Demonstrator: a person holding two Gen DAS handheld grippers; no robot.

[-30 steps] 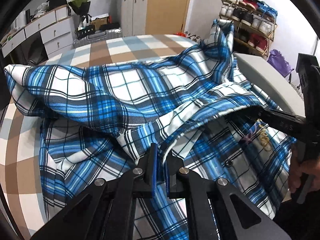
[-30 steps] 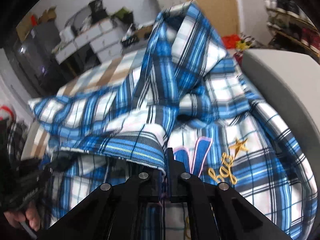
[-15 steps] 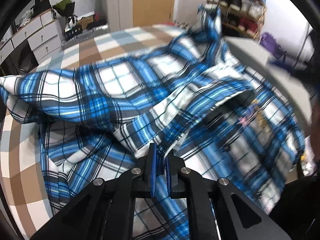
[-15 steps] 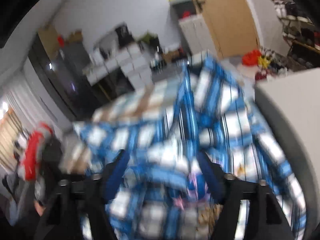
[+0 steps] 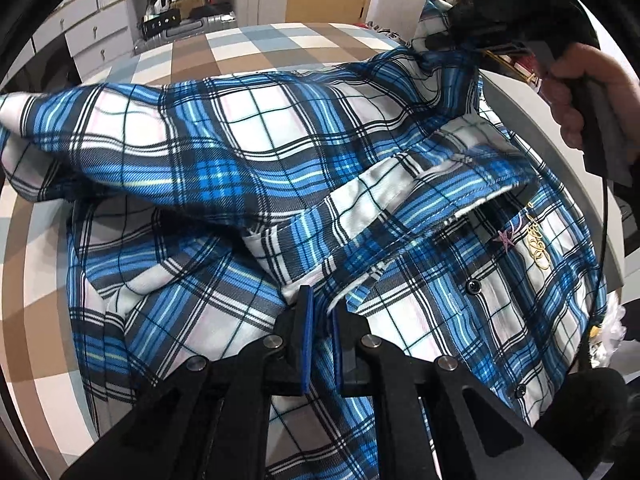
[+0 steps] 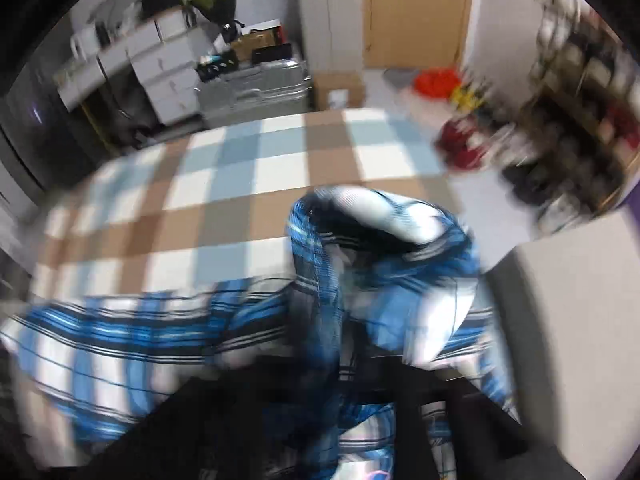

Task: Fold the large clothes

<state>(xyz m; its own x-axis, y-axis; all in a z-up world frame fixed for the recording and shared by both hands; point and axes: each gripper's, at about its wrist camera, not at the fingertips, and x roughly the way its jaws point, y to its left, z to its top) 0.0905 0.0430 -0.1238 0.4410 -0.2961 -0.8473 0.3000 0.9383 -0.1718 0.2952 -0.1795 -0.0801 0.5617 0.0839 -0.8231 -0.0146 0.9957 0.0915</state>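
Note:
A blue, white and black plaid shirt (image 5: 248, 152) lies rumpled on a checked bed cover (image 5: 256, 48). My left gripper (image 5: 320, 312) is shut on a folded hem of the shirt near its front edge. My right gripper (image 5: 436, 40) is at the far right corner of the shirt, held by a hand, against the collar end. In the blurred right wrist view the shirt (image 6: 380, 280) bunches up over my right gripper (image 6: 352, 360); its jaws are hidden by cloth and blur.
A grey pillow or cushion (image 5: 560, 152) lies under the shirt's right side. Beyond the bed stand white drawers (image 6: 160, 72), a silver suitcase (image 6: 256, 88), a wooden door (image 6: 416, 12) and a shoe rack (image 6: 580, 100).
My right gripper let go of the lower hem, opened, and swung up to the shirt's far right corner. My left gripper kept its hold and shifted slightly.

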